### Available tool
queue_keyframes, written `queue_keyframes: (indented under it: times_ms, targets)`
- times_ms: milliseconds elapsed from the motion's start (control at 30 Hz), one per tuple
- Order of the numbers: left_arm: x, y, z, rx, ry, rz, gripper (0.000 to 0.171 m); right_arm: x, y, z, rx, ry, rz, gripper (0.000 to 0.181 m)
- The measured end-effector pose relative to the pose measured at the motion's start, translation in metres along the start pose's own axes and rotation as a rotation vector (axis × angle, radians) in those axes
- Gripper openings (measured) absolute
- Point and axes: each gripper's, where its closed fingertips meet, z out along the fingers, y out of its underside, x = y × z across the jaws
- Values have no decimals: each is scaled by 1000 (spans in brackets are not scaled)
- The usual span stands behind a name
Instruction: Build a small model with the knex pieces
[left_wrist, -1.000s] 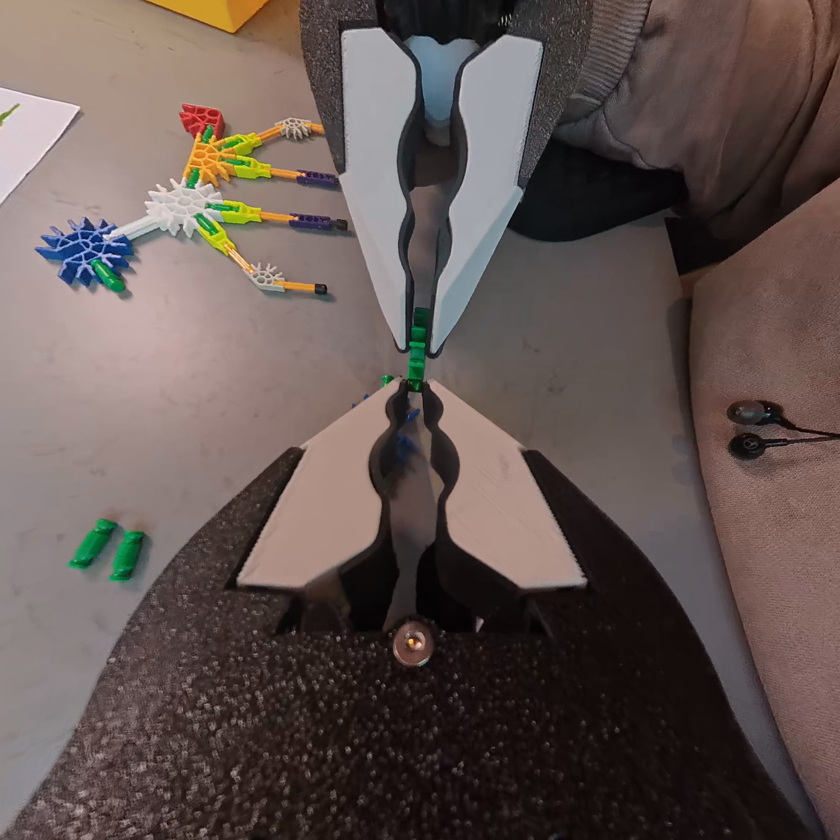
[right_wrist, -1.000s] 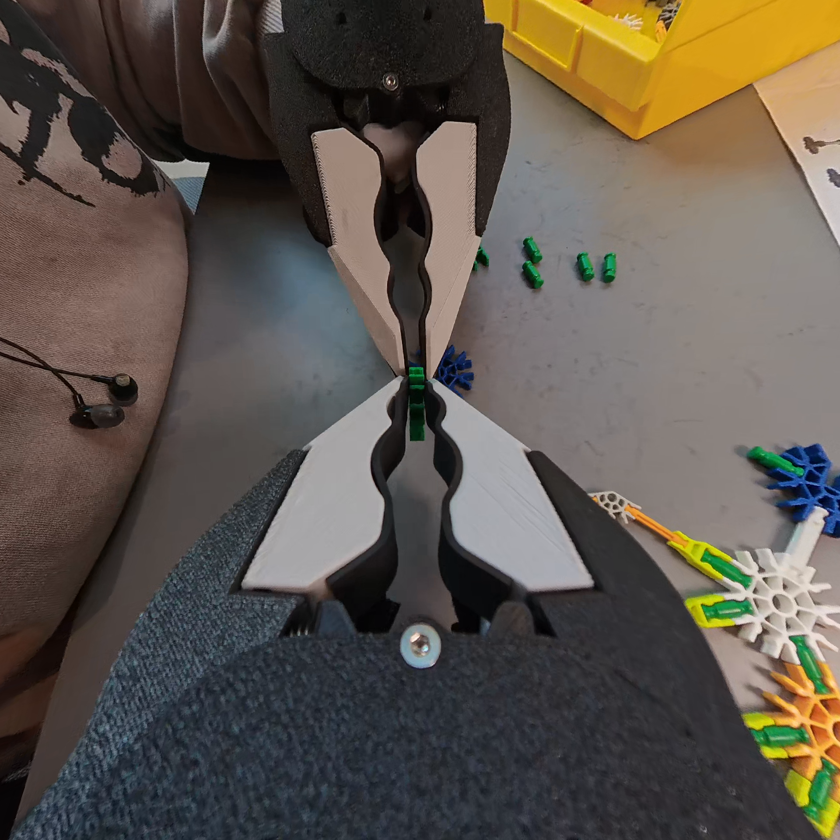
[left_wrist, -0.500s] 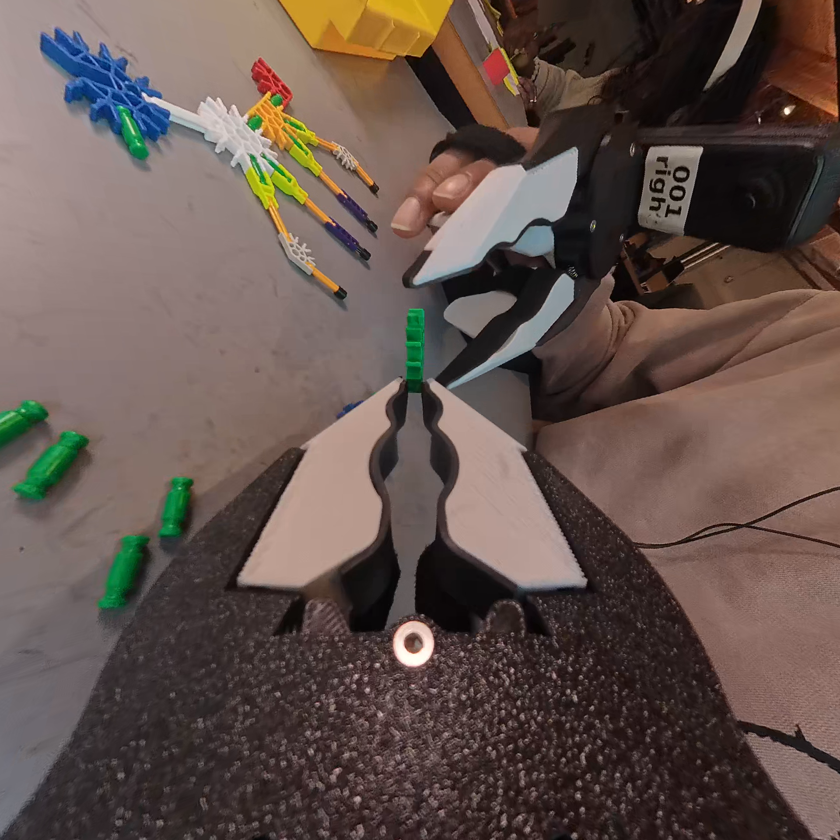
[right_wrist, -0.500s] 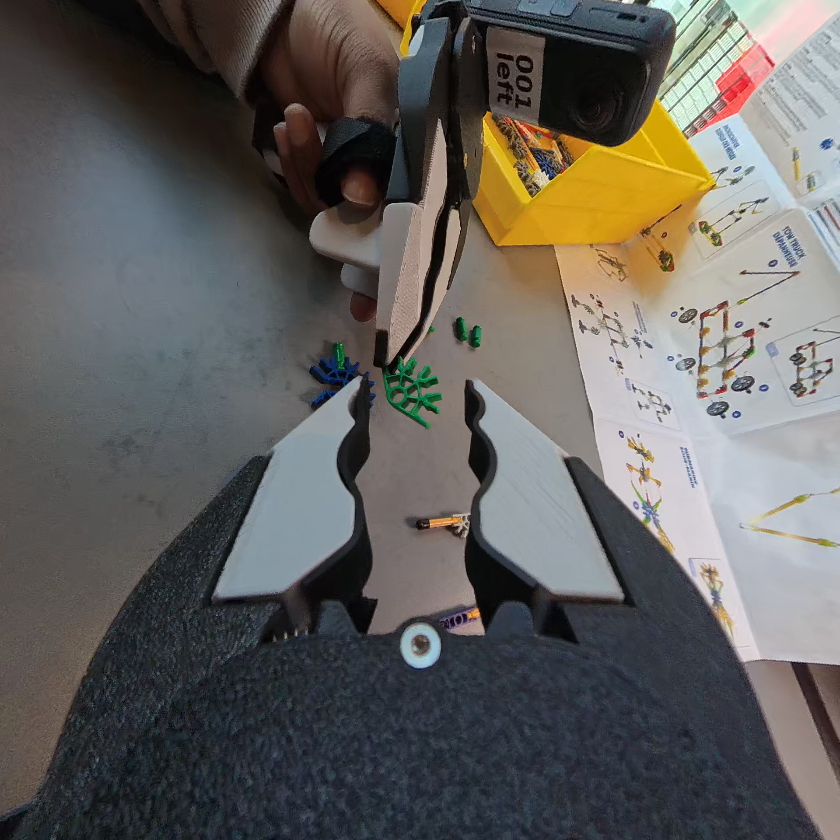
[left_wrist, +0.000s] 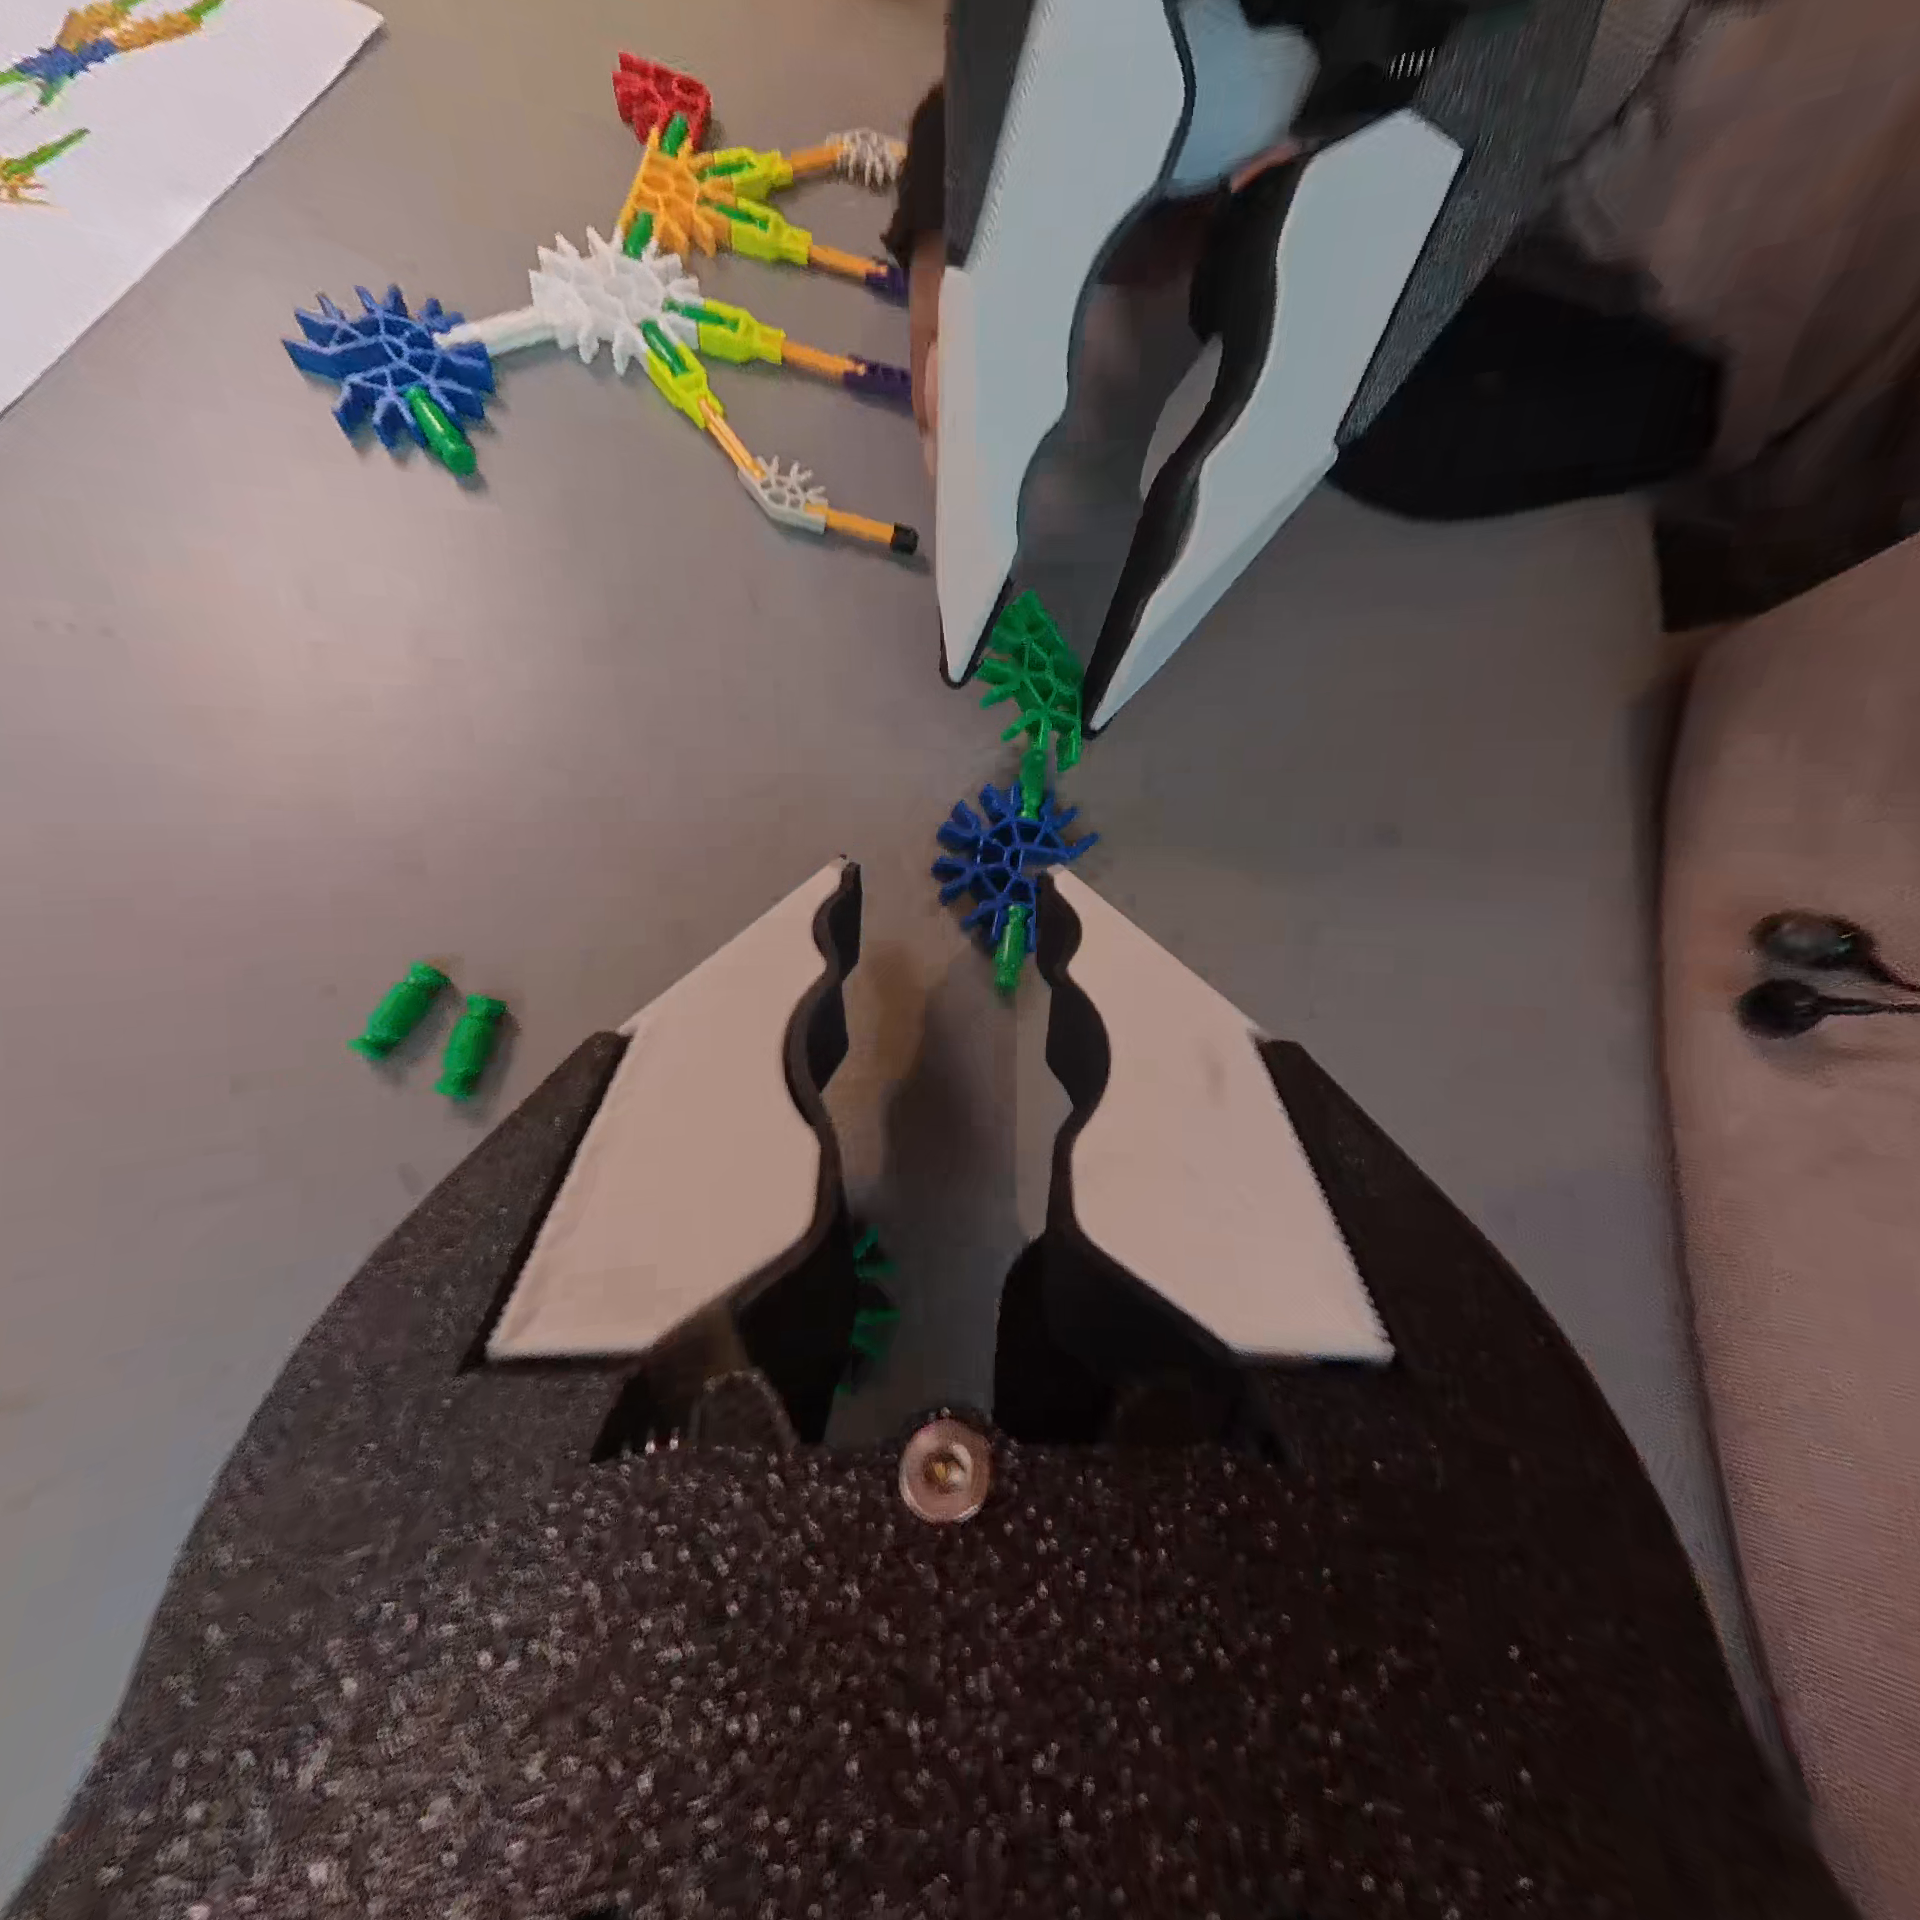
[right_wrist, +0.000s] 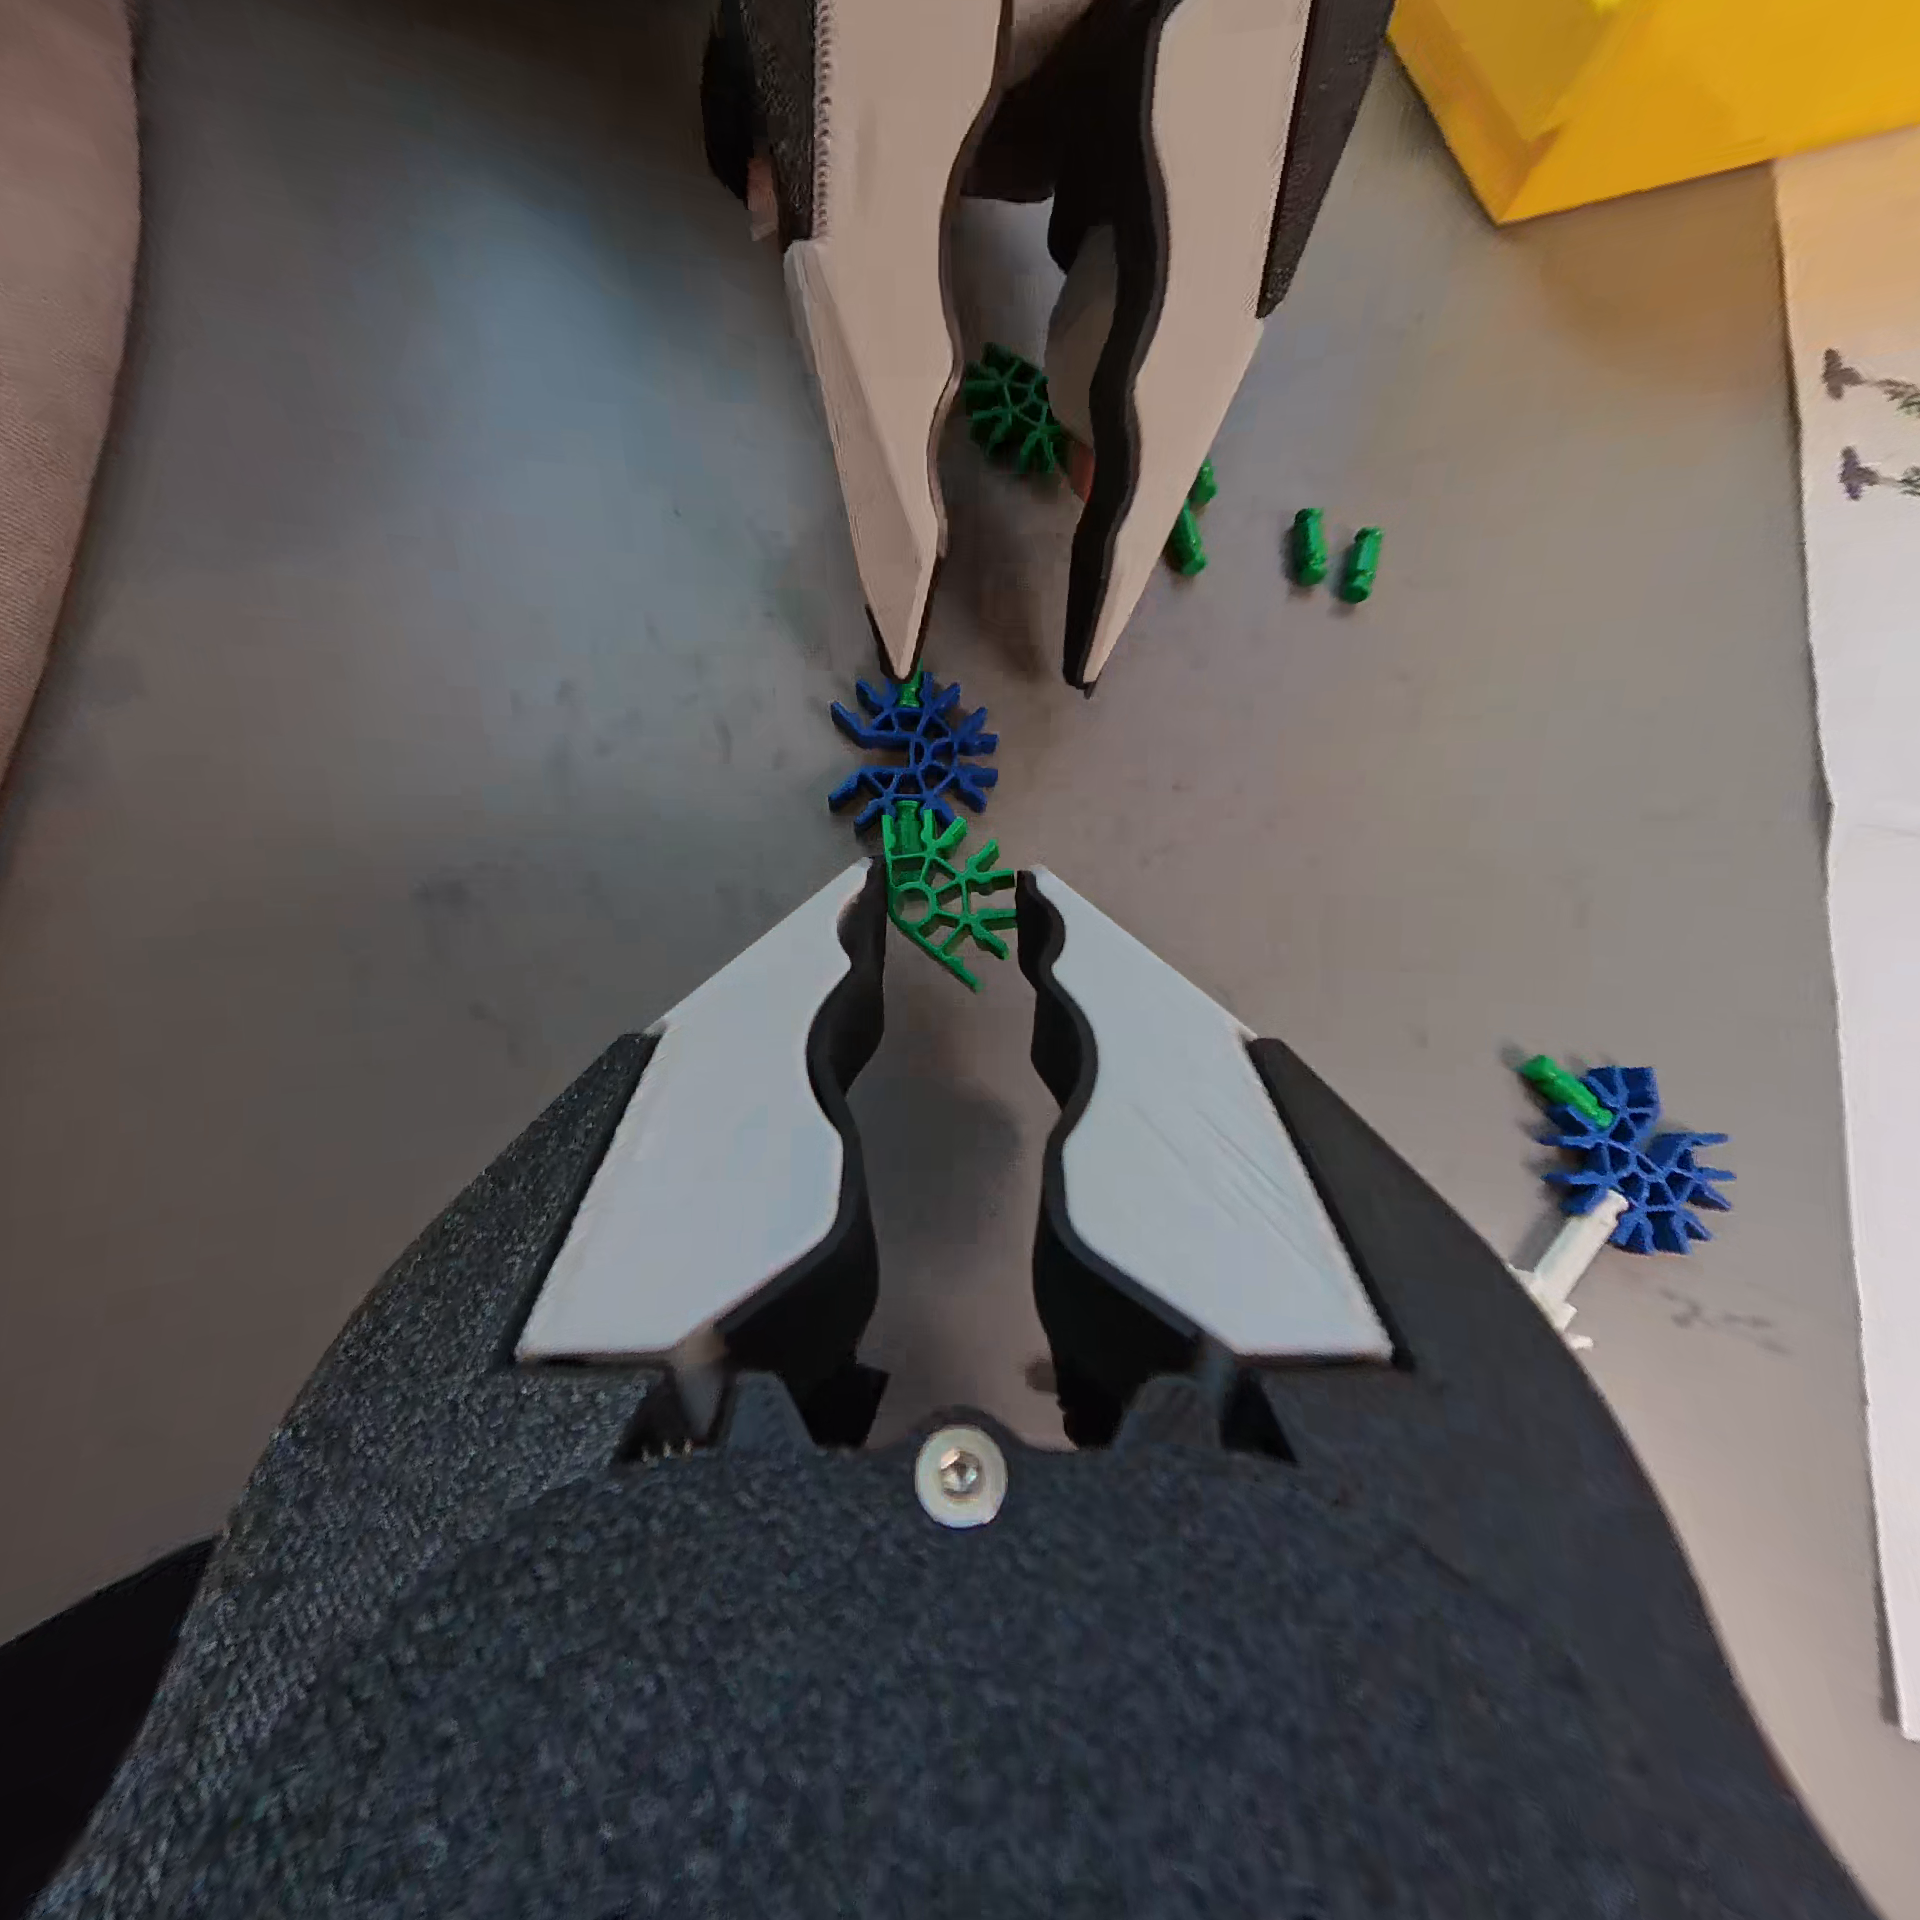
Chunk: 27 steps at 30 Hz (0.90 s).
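Both jaw sets spread: right gripper (right_wrist: 945, 883) straddles the green connector (right_wrist: 951, 899) at frame centre, left gripper (left_wrist: 951, 883) tips beside the adjoining blue connector (left_wrist: 1008, 847).

Each wrist view looks steeply down along own fingers, close above grey table (left_wrist: 520, 727). Views face each other. Both share blue connector (left_wrist: 1008, 854) (right_wrist: 914, 750), green connector (left_wrist: 1031, 670) (right_wrist: 948, 902), opposite gripper's fingers.
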Motion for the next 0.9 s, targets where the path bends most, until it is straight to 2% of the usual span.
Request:
queue_keyframes:
  times_ms: [100, 233, 533, 733, 900]
  targets:
    - [3, 6, 6, -39, -21, 53, 32, -2, 6, 8, -83, -48, 5, 23]
    - [4, 9, 5, -54, -3, 20, 28, -3, 7, 9, -91, -56, 39, 23]
    - [7, 12, 5, -75, -12, 55, 21, 1, 13, 6, -141, -44, 90, 23]
    - [7, 12, 5, -75, -16, 49, 21, 2, 13, 6, -153, -39, 95, 24]
    - [7, 10, 4, -68, -21, 54, 21, 5, 6, 1, -109, -11, 102, 32]
